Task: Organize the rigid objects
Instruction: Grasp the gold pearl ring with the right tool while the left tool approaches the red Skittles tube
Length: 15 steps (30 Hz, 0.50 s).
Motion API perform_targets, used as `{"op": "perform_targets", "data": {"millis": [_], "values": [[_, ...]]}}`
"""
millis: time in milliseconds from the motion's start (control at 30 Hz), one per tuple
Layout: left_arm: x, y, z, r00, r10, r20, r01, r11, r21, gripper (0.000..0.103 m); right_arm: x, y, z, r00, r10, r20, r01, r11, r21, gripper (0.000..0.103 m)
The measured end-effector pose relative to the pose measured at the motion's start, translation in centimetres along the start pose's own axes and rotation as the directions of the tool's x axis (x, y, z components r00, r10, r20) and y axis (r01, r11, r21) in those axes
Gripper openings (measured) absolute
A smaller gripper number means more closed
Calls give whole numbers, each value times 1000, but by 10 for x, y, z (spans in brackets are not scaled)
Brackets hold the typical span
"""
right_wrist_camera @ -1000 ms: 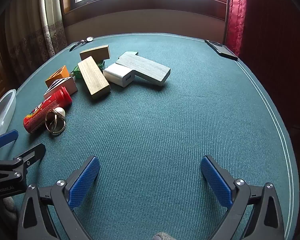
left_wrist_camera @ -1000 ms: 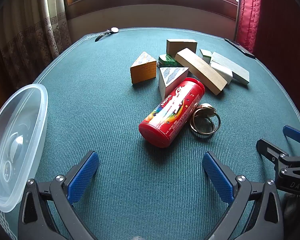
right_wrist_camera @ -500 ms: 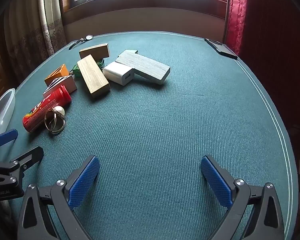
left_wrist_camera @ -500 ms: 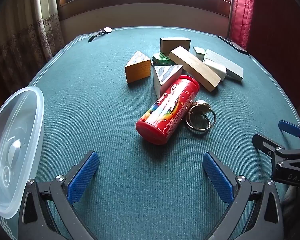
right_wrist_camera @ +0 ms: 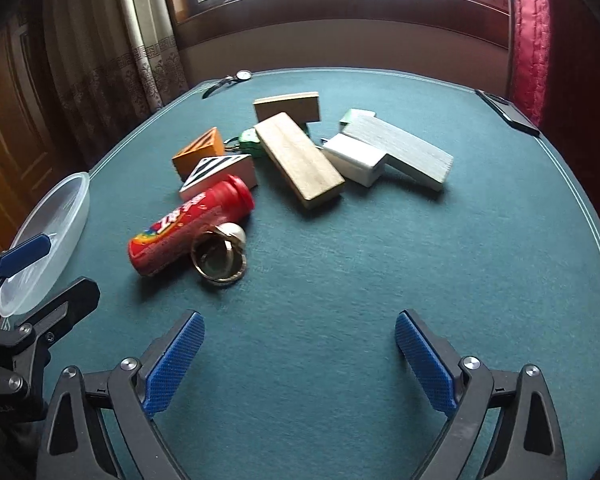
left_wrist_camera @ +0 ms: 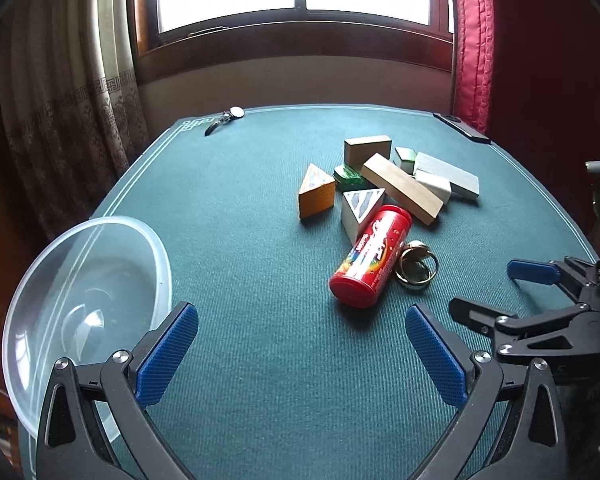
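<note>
Across the round green-felt table (left_wrist_camera: 240, 240): nothing shifted in the last second, only the viewpoints. Swung and tipped up on the left side, so that far more of the window showed and the pile sat off to the right. Moved in closer to the pile on the right side.

At the left edge, clear plastic bowl (left_wrist_camera: 80, 280), empty, now almost wholly in the left wrist view and just beside the left gripper (left_wrist_camera: 300, 344). Gaped wide over bare felt there, pinching nothing. Same for the right gripper (right_wrist_camera: 298, 344): spread apart, empty, short of the clutter.

Further back, the heap as it had lain: grey plank (left_wrist_camera: 448, 172) behind, long wooden block (left_wrist_camera: 400, 188) slanted across the middle, shorter wooden block (left_wrist_camera: 367, 152) on edge at the rear, white block (left_wrist_camera: 432, 186) wedged between plank and long block. Then the red candy tube (left_wrist_camera: 370, 256) on its side, nearest both grippers, cap end touching the striped triangular block (left_wrist_camera: 360, 208). Orange triangular block (left_wrist_camera: 316, 196) just left of that, green object (left_wrist_camera: 348, 176) half hidden behind. Smallest: metal rings (left_wrist_camera: 416, 268) against the tube, wristwatch (left_wrist_camera: 228, 116) far off at the rim.

Judged from this: sorting not yet begun, bowl likely the destination, tube or rings the likely first pick for the advancing right gripper.
</note>
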<state>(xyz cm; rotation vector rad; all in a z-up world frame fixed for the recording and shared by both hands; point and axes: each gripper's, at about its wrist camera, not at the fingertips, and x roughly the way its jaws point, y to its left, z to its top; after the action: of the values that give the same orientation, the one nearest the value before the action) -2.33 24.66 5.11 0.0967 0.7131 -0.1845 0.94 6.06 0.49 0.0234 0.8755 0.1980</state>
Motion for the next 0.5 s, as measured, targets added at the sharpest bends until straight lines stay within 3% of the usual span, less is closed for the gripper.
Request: {"op": "perform_targets", "data": {"millis": [233, 367, 500], "values": [[-7, 15, 4, 999, 46, 12, -46, 998, -34, 103, 15, 17, 19, 1000, 26, 17, -26, 999, -23, 71], [-6, 11, 4, 999, 52, 8, -52, 998, -30, 103, 19, 21, 25, 999, 40, 28, -39, 999, -30, 66], [-4, 5, 6, 998, 58, 7, -57, 998, -18, 103, 19, 20, 23, 999, 15, 43, -12, 998, -58, 47]]}}
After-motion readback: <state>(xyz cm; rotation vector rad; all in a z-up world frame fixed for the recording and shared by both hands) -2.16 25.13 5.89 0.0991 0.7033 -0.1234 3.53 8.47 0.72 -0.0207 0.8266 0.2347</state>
